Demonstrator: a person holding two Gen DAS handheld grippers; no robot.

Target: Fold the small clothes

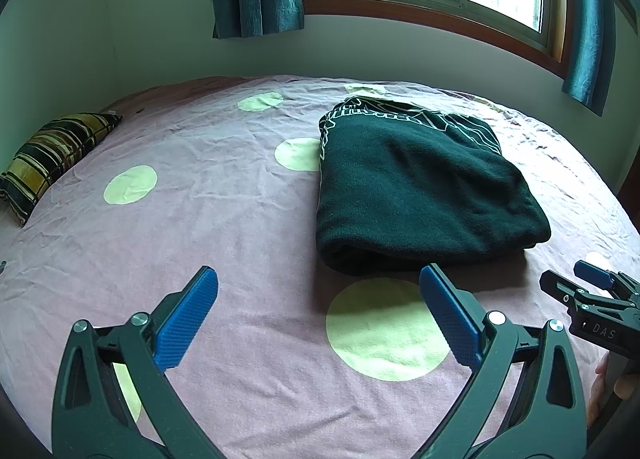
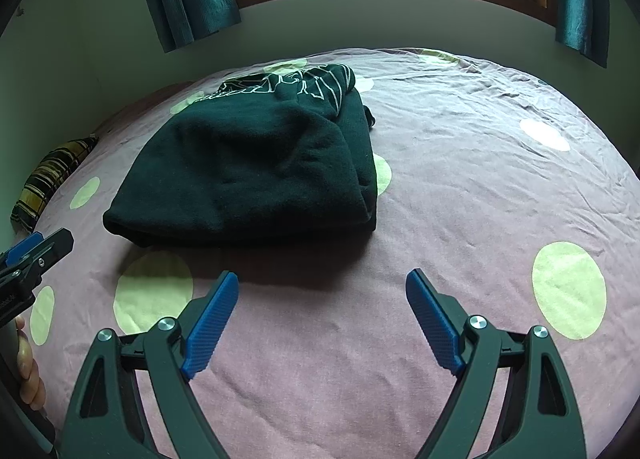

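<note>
Beyond both open tools, only the right view shows the garment's layered side.

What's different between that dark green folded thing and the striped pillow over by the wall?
The dark green garment is plain apart from a white print at its far end; the striped pillow is yellow and black plaid. The garment lies folded mid-bed, near the open fingers; the pillow sits at the bed's far left edge by the wall. Both rest on the spotted bedsheet.

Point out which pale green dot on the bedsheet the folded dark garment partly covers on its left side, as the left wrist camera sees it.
The dot tucked under the dark green garment's left edge, halfway up. The other dots lie fully clear there, including the large one between the left tongs.
</note>
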